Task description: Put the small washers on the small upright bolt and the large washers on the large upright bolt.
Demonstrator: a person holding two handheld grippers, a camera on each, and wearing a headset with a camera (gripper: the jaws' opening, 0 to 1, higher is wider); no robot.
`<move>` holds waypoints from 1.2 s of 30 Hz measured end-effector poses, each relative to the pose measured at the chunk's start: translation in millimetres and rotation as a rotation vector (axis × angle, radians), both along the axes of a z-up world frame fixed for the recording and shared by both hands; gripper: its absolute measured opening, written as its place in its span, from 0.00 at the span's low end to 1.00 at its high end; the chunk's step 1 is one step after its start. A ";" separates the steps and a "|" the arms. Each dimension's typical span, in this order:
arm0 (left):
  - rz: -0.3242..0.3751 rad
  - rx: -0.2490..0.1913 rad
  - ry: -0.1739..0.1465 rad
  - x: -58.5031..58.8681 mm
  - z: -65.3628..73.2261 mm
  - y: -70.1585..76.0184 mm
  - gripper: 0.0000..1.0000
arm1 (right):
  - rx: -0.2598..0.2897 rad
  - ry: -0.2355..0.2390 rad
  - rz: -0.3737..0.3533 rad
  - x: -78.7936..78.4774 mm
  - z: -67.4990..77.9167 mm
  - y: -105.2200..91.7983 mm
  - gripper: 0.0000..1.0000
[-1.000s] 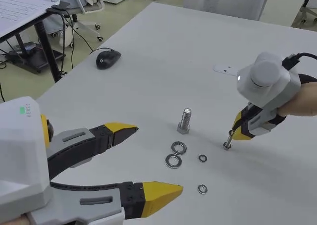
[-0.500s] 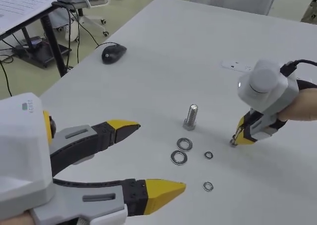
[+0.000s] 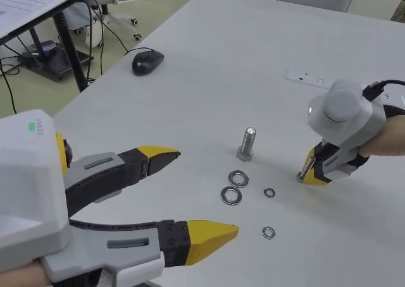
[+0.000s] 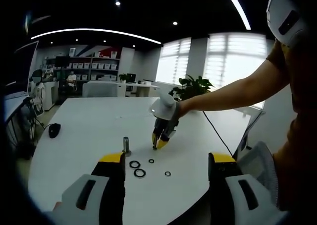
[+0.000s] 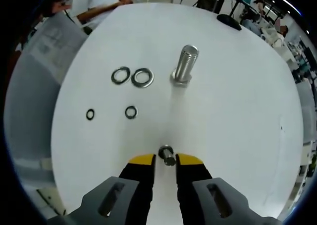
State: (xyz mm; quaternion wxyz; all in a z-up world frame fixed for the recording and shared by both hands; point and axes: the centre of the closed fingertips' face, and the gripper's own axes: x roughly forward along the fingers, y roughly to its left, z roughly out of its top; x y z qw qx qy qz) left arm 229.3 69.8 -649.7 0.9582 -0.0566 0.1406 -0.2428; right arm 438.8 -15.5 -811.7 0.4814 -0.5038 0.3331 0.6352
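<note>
The large bolt (image 3: 247, 143) stands upright on the white table (image 3: 209, 59). Two large washers (image 3: 238, 178) (image 3: 231, 195) lie flat just in front of it. Two small washers (image 3: 269, 192) (image 3: 268, 232) lie to their right. My right gripper (image 3: 310, 173) is shut on the small bolt (image 3: 305, 168), which leans with its head on the table. In the right gripper view the small bolt (image 5: 166, 154) sits between the yellow tips, with the large bolt (image 5: 184, 64) beyond. My left gripper (image 3: 199, 195) hovers open at the lower left, with nothing between its fingers.
A black computer mouse (image 3: 147, 62) lies near the table's left edge. A white power strip (image 3: 307, 78) lies at the back right. Beyond the left edge stand a desk and a chair base with cables on the floor.
The right gripper has come lower over the small bolt, so less of the bolt shows below its tips. The left gripper stays open in place. The head camera has shifted.
</note>
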 end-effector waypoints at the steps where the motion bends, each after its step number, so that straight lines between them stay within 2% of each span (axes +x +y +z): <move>1: 0.000 0.001 0.000 0.1 0.0 -0.2 0.67 | 0.000 0.000 0.000 0.0 1.1 -0.7 0.17; 5: -0.003 0.005 -0.002 0.3 0.6 -1.4 0.67 | 0.010 -0.011 -0.002 -0.7 9.0 -3.3 0.17; 9: -0.006 0.008 -0.005 -0.4 2.3 -2.7 0.67 | -0.006 -0.021 0.001 -5.1 16.8 -10.3 0.17; 12: -0.009 0.013 -0.009 -0.7 4.1 -3.1 0.67 | -0.013 -0.019 0.007 -14.8 24.8 -18.1 0.17; 15: -0.008 0.014 -0.019 -1.1 7.1 -3.5 0.68 | -0.029 -0.004 0.027 -28.2 26.6 -26.3 0.17; 17: -0.011 0.016 -0.023 -1.8 8.0 -4.6 0.68 | -0.037 -0.012 0.043 -34.4 27.4 -28.5 0.17; 22: -0.018 0.021 -0.027 -5.7 9.5 -7.8 0.68 | -0.015 0.002 0.056 -52.2 29.5 -22.6 0.17; 25: -0.018 0.022 -0.030 -8.2 9.9 -8.9 0.68 | 0.001 0.037 0.075 -70.6 28.4 -17.3 0.17; 36: -0.015 0.020 -0.040 -14.6 11.8 -11.4 0.68 | 0.018 0.065 0.152 -110.4 18.5 0.3 0.19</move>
